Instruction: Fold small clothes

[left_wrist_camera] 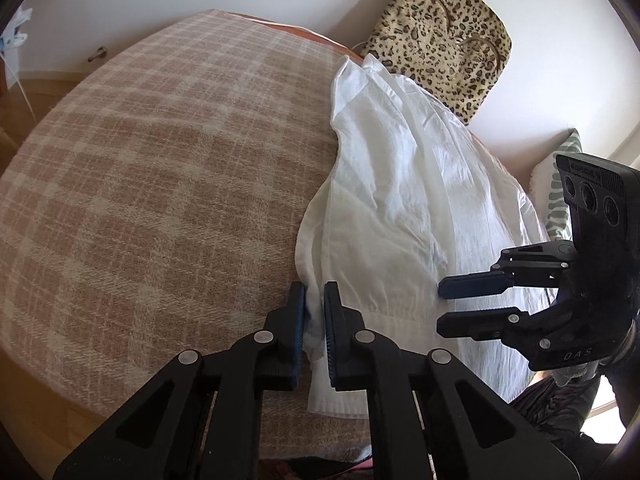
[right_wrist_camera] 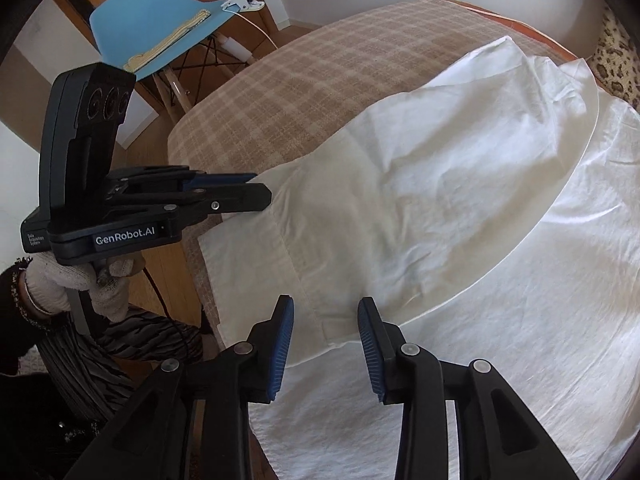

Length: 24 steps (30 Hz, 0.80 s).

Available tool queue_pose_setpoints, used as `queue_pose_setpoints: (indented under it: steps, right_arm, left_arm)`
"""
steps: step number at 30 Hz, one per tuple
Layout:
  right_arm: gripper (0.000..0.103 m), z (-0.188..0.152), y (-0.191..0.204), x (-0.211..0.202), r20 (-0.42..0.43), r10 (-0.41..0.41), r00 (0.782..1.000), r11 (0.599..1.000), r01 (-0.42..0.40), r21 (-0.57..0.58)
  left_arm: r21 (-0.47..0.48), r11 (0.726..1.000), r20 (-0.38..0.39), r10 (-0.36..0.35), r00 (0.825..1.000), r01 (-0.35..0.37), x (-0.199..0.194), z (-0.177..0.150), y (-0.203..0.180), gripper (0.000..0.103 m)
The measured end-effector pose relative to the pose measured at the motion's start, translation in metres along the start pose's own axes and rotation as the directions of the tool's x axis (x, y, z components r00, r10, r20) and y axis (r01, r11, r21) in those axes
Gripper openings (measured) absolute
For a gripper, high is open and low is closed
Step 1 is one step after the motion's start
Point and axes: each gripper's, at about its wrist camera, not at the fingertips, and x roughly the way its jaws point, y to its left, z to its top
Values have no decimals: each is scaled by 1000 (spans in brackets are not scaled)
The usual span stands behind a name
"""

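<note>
"GenRobot.AI" on the left gripper point(right_wrist_camera: 262, 190) body; "DAS", perhaps, on the right gripper point(left_wrist_camera: 440, 306) housing.

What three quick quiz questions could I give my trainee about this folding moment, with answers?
1. True or false: the left hand-held gripper is shut on an edge of the white garment.
2. Which surface does the garment lie on? A) a bare wooden floor B) a plaid blanket C) a blue chair
3. Fill in: the right hand-held gripper has its jaws ____, with no cloth pinched between them.

Key: 1 true; 2 B; 3 open.
</note>
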Motion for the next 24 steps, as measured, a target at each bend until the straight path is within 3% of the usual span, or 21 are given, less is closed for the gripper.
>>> queue_pose_setpoints:
  steps: [5, 11, 17, 24]
  right_arm:
    - [49, 22, -34, -20, 42, 66, 997, 990, -71, 120]
    - [64, 77, -68, -49, 121, 35, 992, 972, -62, 229]
    - [66, 148, -80, -40, 129, -117, 985, 968, 84, 234]
    - [66, 204, -86, -6, 79, -276, 958, 939, 252, 234]
  left_arm:
    - [23, 1000, 29, -20, 999, 19, -8, -1, -10, 5]
    - [95, 994, 59, -62, 996, 56, -15, -3, -36, 3]
    - [198, 979, 63, -56, 996, 43, -17, -9, -60, 3]
    - [177, 982, 57, -73, 996, 62, -16, -7, -56, 3]
